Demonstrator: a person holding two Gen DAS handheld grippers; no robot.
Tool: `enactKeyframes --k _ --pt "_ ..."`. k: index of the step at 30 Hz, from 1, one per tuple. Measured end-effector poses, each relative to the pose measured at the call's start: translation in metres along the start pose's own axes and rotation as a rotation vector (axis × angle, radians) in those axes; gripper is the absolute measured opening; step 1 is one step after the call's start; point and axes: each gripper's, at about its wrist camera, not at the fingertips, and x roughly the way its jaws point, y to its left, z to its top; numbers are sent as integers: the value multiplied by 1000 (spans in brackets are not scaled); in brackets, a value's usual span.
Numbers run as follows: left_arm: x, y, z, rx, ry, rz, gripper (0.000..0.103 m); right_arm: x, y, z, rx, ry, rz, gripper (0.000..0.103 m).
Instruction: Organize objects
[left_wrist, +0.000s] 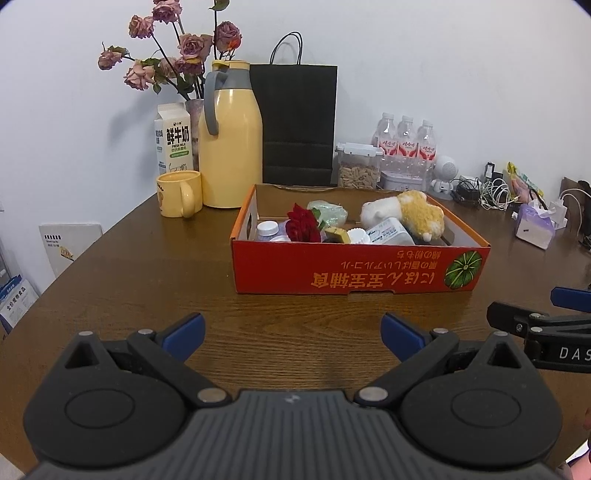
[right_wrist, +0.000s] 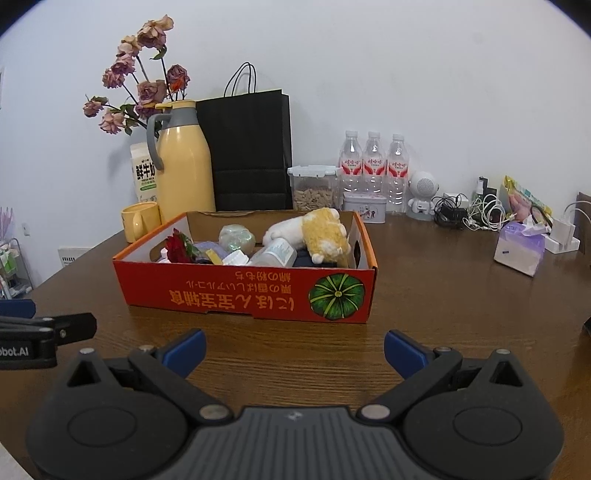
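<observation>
Left gripper (left_wrist: 291, 334): jaws spread wide, nothing between them, held above the wooden table (left_wrist: 155, 280). Right gripper (right_wrist: 293, 350): likewise spread and empty. Red cardboard box (left_wrist: 354, 269) sits ahead of both, well clear of the fingertips, holding a plush toy (left_wrist: 419, 214), red rose (left_wrist: 303, 225) and small bottles.

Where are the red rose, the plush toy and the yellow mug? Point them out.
red rose (left_wrist: 303, 226), left wrist view, on the bloom.
plush toy (right_wrist: 325, 234), right wrist view, on its yellow back.
yellow mug (left_wrist: 175, 194), left wrist view, on its side wall.
</observation>
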Motion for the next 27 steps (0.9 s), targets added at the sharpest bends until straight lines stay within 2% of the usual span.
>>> enactKeyframes --k 27 --pt "5 3 0 -6 16 4 103 2 1 0 1 3 0 103"
